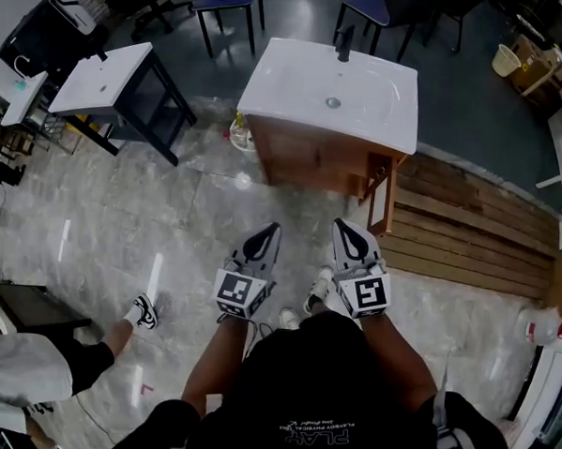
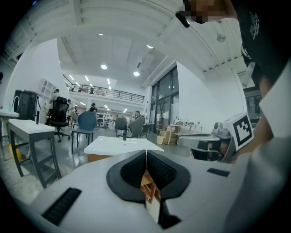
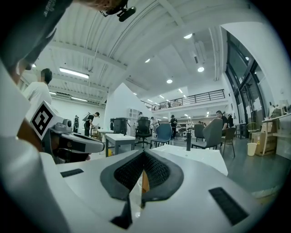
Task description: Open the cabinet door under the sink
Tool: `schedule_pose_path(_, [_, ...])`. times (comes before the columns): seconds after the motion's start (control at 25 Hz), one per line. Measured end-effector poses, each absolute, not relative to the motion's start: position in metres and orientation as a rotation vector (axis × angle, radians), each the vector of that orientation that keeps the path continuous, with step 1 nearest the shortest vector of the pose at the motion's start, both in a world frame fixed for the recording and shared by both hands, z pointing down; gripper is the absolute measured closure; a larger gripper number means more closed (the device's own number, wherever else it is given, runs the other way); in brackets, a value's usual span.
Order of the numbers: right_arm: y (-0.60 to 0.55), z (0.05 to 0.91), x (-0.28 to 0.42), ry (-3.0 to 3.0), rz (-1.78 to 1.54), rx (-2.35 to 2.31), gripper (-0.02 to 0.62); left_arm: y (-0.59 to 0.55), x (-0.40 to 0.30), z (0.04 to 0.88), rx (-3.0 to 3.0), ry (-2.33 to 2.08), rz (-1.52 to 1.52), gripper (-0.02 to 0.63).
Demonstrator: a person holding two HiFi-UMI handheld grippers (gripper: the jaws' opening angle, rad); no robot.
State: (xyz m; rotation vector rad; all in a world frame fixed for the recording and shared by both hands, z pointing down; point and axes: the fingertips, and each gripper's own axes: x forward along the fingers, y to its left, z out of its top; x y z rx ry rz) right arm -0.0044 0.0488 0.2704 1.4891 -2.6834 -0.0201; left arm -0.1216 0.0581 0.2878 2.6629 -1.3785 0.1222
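A white sink (image 1: 332, 92) sits on a brown wooden cabinet (image 1: 313, 160) ahead of me on the floor. The cabinet front faces me; a wooden frame piece (image 1: 386, 192) stands at its right corner. My left gripper (image 1: 269, 232) and right gripper (image 1: 346, 230) are held side by side, a short way before the cabinet, both pointing at it. Each has its jaws shut with nothing between them. In the left gripper view the sink top (image 2: 122, 144) shows just above the shut jaws. The right gripper view shows the sink top (image 3: 193, 153) beyond its jaws.
A second white sink on a dark stand (image 1: 115, 83) is at the left. Wooden planks (image 1: 478, 229) lie at the right of the cabinet. A seated person's leg and shoe (image 1: 140, 312) are at the lower left. Chairs (image 1: 227, 0) stand behind the sink.
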Motion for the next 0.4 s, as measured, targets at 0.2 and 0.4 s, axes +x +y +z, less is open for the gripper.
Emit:
schedule_pose_path(0.2, [0.043,0.274,0.001,-2.672,-0.039,1.471,0.571,0.051,-0.118,0.286,2.656,-1.385,0.121,0.581])
schedule_pose_path(0.4, [0.036,0.278,0.002,-2.674,-0.062,1.457,0.571,0.047,-0.115,0.293,2.646,-1.377,0.133,0.581])
